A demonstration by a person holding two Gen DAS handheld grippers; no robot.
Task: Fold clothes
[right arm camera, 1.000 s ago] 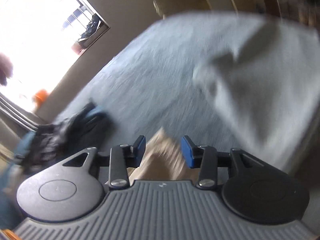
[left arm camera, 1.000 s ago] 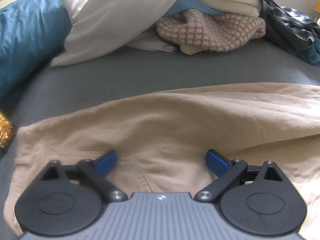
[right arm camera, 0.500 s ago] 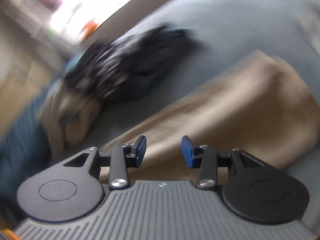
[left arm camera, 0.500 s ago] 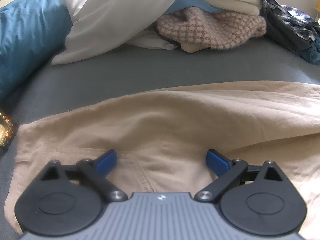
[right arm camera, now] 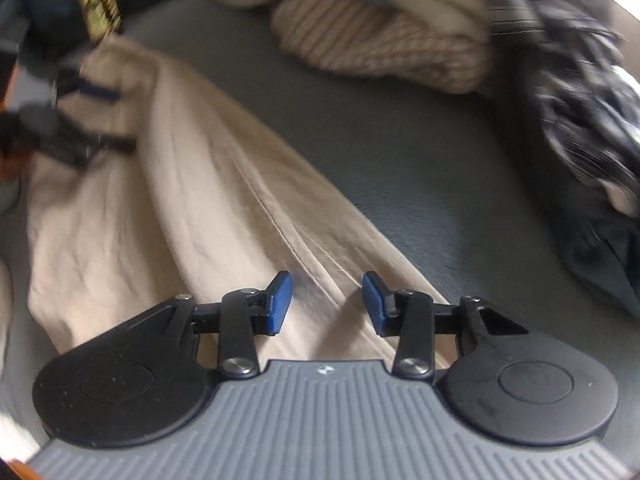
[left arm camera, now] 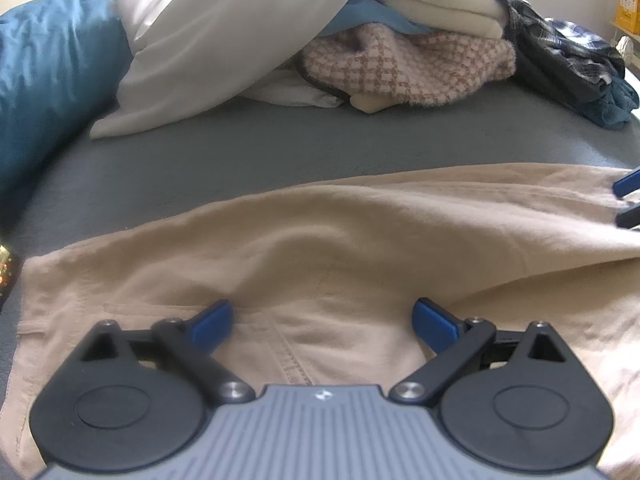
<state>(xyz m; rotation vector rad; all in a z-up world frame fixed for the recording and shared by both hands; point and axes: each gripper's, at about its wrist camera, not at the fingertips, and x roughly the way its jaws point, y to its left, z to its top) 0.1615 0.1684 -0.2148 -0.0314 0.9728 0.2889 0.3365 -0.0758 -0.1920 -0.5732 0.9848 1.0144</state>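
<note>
Beige trousers (left arm camera: 320, 248) lie spread on the grey bed (left arm camera: 280, 148). My left gripper (left arm camera: 324, 316) hangs open and wide over their waist and pocket seam, with nothing between its fingers. In the right wrist view one trouser leg (right arm camera: 224, 200) runs from upper left down to the bottom centre. My right gripper (right arm camera: 328, 292) hovers over that leg with its jaws partly open and a clear gap between the blue pads. Its fingertips (left arm camera: 626, 184) show at the right edge of the left wrist view. The left gripper (right arm camera: 104, 118) appears blurred at the far left of the right wrist view.
A heap of clothes lies at the back of the bed: a white cloth (left arm camera: 240, 40), a pink checked knit (left arm camera: 408, 64) and a dark plaid shirt (left arm camera: 560, 52). A blue pillow (left arm camera: 52, 72) lies at the left. A small dark object with yellow lights (left arm camera: 6, 268) sits at the left edge.
The right gripper has swung fast across the bed and rolled, from facing the window to hovering over the trouser leg. Its fingertips have come into the left view. The left gripper barely moved.
</note>
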